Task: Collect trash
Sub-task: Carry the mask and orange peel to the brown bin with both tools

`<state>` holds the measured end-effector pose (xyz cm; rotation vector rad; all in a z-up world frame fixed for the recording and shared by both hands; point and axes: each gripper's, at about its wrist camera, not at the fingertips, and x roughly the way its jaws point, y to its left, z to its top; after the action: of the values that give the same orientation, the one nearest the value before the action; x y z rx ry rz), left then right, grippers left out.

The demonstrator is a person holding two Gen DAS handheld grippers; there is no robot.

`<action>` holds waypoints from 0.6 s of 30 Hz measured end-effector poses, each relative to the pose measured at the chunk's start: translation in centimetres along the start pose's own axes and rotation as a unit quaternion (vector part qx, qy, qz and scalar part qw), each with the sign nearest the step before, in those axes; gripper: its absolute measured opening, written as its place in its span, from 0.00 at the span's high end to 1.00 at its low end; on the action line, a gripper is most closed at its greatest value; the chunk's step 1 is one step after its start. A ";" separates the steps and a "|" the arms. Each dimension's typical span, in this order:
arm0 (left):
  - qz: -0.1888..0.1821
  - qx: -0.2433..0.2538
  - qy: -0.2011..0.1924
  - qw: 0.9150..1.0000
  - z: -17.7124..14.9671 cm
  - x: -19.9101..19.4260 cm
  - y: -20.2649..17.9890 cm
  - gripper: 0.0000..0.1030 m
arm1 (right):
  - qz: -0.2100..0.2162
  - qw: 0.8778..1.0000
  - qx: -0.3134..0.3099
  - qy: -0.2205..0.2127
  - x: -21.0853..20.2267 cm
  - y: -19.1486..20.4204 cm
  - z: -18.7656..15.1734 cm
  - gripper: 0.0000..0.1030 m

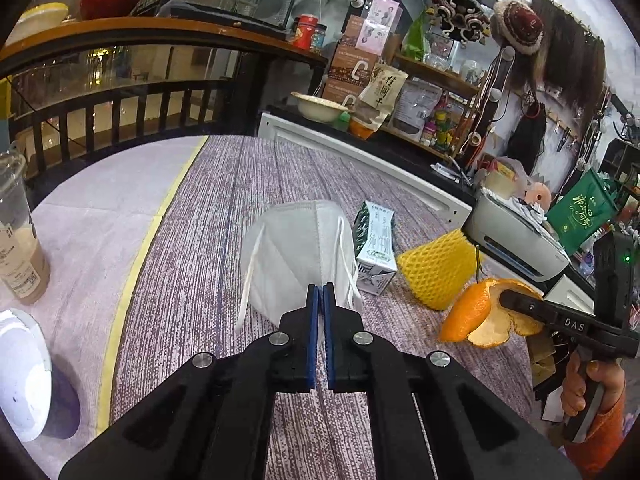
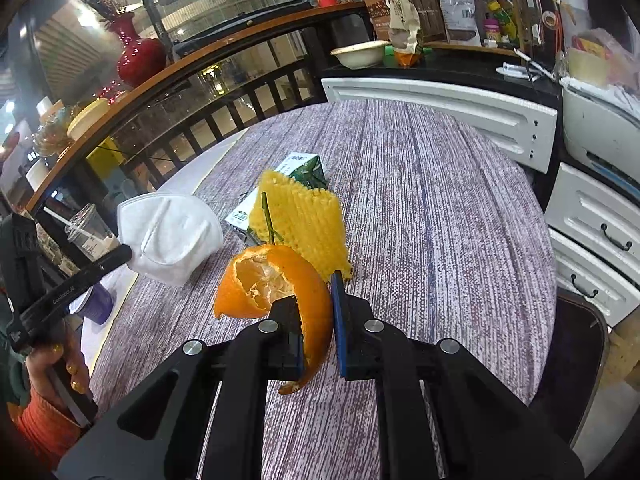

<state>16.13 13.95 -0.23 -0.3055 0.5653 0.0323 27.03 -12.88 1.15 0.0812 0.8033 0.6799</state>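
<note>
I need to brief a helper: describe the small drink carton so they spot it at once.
On the purple-grey striped tabletop, find the trash cluster. The green-and-white drink carton lies between the white face mask and the yellow foam fruit net, the only printed box there.

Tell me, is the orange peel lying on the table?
No, the orange peel is pinched in the right tool, lifted above the table.

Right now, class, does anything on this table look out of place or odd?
Yes: litter lies on the striped tablecloth. A used white face mask, a small milk carton on its side and a yellow foam fruit net lie together. The right tongs hold a torn orange peel.
</note>
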 end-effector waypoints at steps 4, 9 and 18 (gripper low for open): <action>-0.011 0.004 -0.012 1.000 0.5 -0.8 -0.7 0.96 | 0.000 1.000 -0.001 -0.013 -1.6 -0.1 -0.2 0.89; -0.028 0.015 -0.020 0.999 0.8 -1.2 -2.0 0.97 | -0.013 0.999 0.006 -0.030 -3.4 -1.0 -0.3 0.89; -0.071 0.038 -0.031 0.996 1.2 -2.1 -5.4 0.97 | -0.061 0.995 0.055 -0.065 -7.7 -6.0 -1.3 0.89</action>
<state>15.59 9.24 3.29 -0.2686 0.4816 -0.1160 25.50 -22.37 3.31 0.1731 0.7139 0.5103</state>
